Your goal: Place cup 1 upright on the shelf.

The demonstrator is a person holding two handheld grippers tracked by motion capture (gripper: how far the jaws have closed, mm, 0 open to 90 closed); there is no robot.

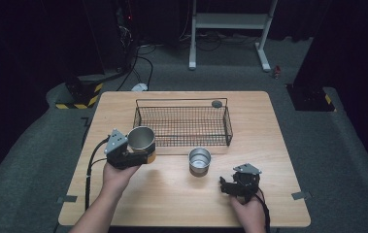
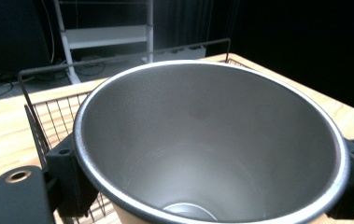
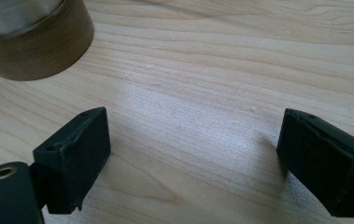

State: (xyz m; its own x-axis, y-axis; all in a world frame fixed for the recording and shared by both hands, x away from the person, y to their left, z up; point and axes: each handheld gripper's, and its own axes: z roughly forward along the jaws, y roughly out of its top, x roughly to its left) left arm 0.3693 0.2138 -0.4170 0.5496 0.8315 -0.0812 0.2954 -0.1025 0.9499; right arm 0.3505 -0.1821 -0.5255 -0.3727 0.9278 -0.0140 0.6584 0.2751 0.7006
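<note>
Two cups [image 1: 141, 138], one gripped beside basket [image 1: 181, 125]

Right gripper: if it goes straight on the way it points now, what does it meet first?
Most likely the bare wooden table: the open right gripper tilts down at it. The second steel cup sits off to the side, though depth is unclear.
</note>
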